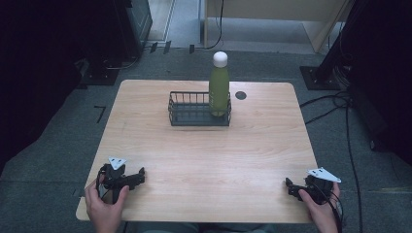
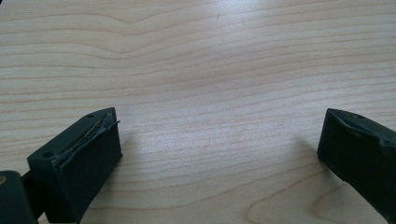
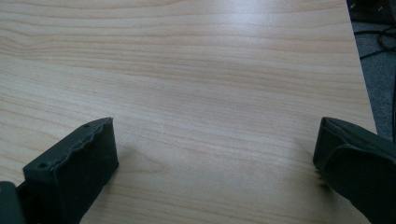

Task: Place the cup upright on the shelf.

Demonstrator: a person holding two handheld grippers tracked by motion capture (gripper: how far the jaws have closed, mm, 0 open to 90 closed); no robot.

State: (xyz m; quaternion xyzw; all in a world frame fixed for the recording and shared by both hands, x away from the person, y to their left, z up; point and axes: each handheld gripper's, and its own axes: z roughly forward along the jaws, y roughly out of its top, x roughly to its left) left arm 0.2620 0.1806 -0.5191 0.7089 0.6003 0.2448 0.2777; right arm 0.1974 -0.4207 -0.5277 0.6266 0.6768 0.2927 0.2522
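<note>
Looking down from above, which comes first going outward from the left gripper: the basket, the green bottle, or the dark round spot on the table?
From the left gripper, at the table's near left:
1. Basket, centre, toward the far edge.
2. Bottle, upright in the basket's right end.
3. Dark spot, just right of the basket, near the far edge.

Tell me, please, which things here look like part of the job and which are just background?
Likely in play:
bottle, upright in the basket
basket
left gripper, open
right gripper, open

Just around:
table
dark disc on the table
floor cables
</note>
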